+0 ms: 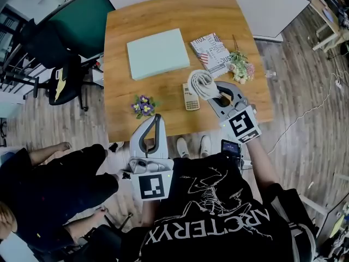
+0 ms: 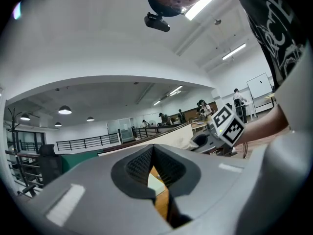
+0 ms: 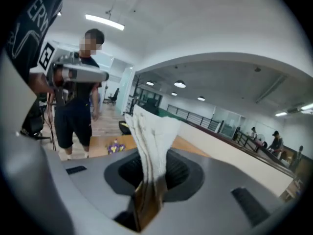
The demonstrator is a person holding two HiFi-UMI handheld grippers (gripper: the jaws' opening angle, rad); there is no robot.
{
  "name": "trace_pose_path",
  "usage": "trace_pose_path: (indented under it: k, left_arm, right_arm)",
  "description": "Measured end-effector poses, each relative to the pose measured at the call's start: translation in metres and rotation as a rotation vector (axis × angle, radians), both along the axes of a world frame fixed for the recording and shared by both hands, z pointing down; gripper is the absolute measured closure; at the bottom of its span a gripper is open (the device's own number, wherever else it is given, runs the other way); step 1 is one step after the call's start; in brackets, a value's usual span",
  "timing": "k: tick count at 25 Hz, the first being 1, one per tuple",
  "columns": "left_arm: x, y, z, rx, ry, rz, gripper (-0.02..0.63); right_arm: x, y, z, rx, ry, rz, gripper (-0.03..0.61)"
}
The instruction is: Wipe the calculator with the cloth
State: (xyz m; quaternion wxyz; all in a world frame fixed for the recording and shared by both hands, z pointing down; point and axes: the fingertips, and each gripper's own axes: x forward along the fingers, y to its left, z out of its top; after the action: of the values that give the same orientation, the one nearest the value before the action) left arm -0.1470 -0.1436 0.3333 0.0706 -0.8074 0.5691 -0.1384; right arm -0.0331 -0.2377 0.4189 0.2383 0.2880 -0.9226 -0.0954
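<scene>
Above a wooden worktop (image 1: 163, 21), the left gripper (image 1: 156, 119) hangs at the near edge with fingers clenched on nothing, while the right gripper (image 1: 220, 95) has its fingers grasping a bunched white cloth (image 1: 203, 83) just beside the small calculator (image 1: 190, 98), which lies flat near the front.

- Your head camera looks steeply down from well above on the table (image 1: 163, 15), the left gripper (image 1: 157, 117) and the right gripper (image 1: 220, 95).
- Your left gripper camera sits low, tilted upward, and catches the right gripper.
- Your right gripper camera, with the cloth (image 3: 151, 136) close before it, faces the left gripper. It shares the purple flowers (image 3: 115, 146) with the head view.
</scene>
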Motion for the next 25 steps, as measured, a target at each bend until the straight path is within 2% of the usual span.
trace_pose_path:
  k: [3, 9, 12, 17, 20, 25]
  left_arm:
    - [-0.006, 0.006, 0.001, -0.011, -0.012, -0.044, 0.62]
    - [-0.02, 0.022, 0.006, -0.049, -0.029, -0.14, 0.62]
    - [-0.024, 0.029, 0.011, -0.07, -0.028, -0.181, 0.62]
    - [-0.033, 0.036, 0.014, -0.087, -0.026, -0.228, 0.62]
    - [-0.034, 0.036, 0.016, -0.094, -0.028, -0.233, 0.62]
    - [-0.031, 0.033, 0.02, -0.111, -0.033, -0.223, 0.62]
  right_arm:
    - [-0.016, -0.026, 0.052, -0.047, 0.16, -0.103, 0.489]
    - [-0.047, -0.062, 0.188, -0.121, 0.567, -0.286, 0.489]
    - [-0.055, -0.076, 0.239, -0.156, 0.699, -0.341, 0.489]
    - [-0.067, -0.088, 0.285, -0.232, 0.78, -0.347, 0.489]
    - [-0.065, -0.096, 0.299, -0.253, 0.808, -0.321, 0.489]
    - [-0.063, -0.098, 0.313, -0.273, 0.843, -0.333, 0.489]
